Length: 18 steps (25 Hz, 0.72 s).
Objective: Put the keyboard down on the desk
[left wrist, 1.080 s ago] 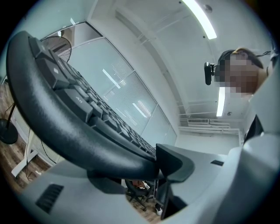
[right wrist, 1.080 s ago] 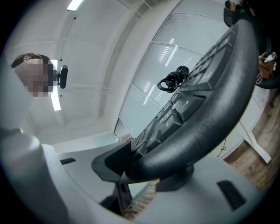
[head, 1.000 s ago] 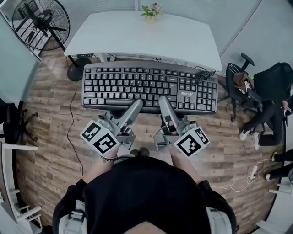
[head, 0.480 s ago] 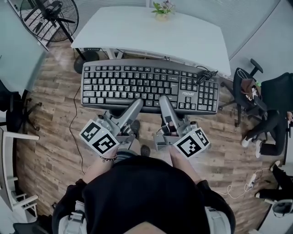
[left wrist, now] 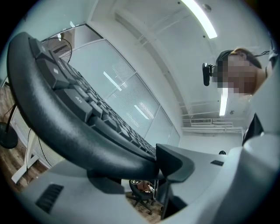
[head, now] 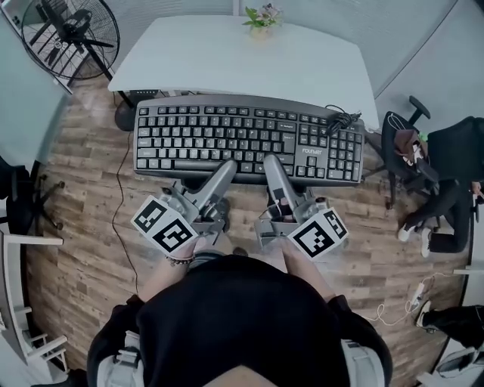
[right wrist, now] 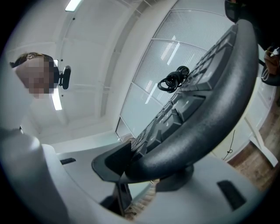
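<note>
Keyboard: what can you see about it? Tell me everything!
The keyboard is black, looks like plastic, and is full-size with a number pad on the right. Its cable sits bundled on the far right corner. It is held level, keys up, in front of the white desk, not lying on it yet. The left claw and right claw pinch its near edge.

Wood-plank floor [head: 76, 257] spreads across the frame, a white desk [head: 227, 64] at top centre bearing a small plant [head: 261, 17] at its far edge. A standing fan [head: 64, 34] sits upper left, a black office chair [head: 392, 128] at right.
</note>
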Available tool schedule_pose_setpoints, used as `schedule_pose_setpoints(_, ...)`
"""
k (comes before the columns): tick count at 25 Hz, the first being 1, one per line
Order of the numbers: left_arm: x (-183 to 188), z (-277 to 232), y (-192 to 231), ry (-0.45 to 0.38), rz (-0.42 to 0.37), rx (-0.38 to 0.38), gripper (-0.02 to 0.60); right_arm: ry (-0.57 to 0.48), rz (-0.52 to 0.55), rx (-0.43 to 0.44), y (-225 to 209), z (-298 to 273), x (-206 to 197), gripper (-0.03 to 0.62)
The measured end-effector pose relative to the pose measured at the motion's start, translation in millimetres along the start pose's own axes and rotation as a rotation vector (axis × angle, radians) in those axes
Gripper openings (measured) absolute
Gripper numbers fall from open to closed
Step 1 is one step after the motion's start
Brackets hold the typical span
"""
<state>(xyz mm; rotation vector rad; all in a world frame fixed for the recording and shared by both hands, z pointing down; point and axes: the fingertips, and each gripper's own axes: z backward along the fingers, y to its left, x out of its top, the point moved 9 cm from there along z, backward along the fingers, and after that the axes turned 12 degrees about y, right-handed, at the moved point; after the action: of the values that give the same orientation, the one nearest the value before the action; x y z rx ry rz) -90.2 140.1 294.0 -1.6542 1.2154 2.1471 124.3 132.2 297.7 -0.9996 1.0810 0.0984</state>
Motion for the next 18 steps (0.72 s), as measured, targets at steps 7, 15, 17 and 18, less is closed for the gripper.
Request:
schedule_pose_setpoints(7, -2.6, -9.3, 13.4, 0.002, -0.018, -0.028, 0.222, -0.025, 0.01, -0.004, -11.4, -5.9, -3.7, 0.163)
schedule_pose_setpoints(15, 28.9, -61.4, 65.6, 0.025, -0.004, -0.035, 0.222, -0.027, -0.005, -0.032, -51.0, -63.1, 26.4, 0.163)
schedule_pose_setpoints(17, 33.6, -68.6, 74.7, 0.027, -0.002, -0.035, 0.222, -0.025, -0.006, -0.034, -57.2, -73.2, 30.1, 0.163)
schedule_pose_setpoints(18, 35.7, -72.0, 78.9, 0.028, -0.001, -0.035, 0.222, -0.025, -0.007, -0.035, -60.0, -77.8, 32.1, 0.163)
